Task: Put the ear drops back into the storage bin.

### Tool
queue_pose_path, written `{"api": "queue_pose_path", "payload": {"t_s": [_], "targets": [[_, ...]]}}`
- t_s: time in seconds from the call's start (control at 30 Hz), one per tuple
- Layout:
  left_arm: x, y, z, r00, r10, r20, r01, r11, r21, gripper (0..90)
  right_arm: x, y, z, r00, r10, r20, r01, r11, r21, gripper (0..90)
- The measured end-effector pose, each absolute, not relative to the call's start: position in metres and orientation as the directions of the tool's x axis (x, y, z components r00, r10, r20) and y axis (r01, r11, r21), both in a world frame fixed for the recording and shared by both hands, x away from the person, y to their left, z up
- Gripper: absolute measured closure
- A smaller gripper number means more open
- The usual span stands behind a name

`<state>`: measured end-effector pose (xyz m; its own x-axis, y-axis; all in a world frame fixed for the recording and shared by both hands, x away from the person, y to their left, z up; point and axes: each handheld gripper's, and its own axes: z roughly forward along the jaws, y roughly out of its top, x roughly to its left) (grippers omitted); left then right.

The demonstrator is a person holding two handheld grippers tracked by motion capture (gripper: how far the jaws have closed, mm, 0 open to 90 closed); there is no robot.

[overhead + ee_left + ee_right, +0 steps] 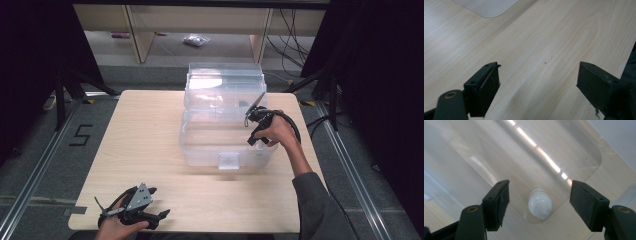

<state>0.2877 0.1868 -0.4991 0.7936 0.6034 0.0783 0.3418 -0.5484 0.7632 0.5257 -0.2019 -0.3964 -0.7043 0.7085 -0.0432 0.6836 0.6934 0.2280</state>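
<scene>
Bottle [540,203] in bin [200,145] on table [150,150].

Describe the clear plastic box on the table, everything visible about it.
The clear plastic box is a transparent rectangular bin with rounded corners and a front latch tab, its lid swung up behind it. It sits on the wooden table, toward the far side. A small white bottle lies inside on its floor, under the open right gripper.
</scene>
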Motion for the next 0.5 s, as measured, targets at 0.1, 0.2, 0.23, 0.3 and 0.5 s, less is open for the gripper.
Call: {"api": "queue_pose_path", "payload": {"t_s": [0.1,0.2,0.23,0.3,0.5], "targets": [[0.287,0.187,-0.499,0.788,0.612,0.066,0.355,-0.539,0.764,17.6,0.522,-0.203,-0.392,-0.700,0.714,-0.037,0.690,0.688,0.223,32.2],[0.287,0.187,-0.499,0.788,0.612,0.068,0.354,-0.542,0.762,17.7,0.520,-0.202,-0.389,-0.706,0.707,-0.031,0.680,0.690,0.249,29.7],[0.288,0.187,-0.499,0.791,0.607,0.075,0.347,-0.547,0.762,17.6,0.519,-0.203,-0.388,-0.706,0.708,-0.029,0.681,0.689,0.248,29.3],[0.288,0.188,-0.498,0.797,0.600,0.073,0.346,-0.552,0.759,17.6,0.518,-0.202,-0.386,-0.710,0.704,-0.026,0.676,0.691,0.254,28.5],[0.288,0.188,-0.499,0.792,0.606,0.075,0.347,-0.547,0.761,17.7,0.512,-0.199,-0.380,-0.709,0.705,-0.018,0.671,0.683,0.290,24.2]]}}
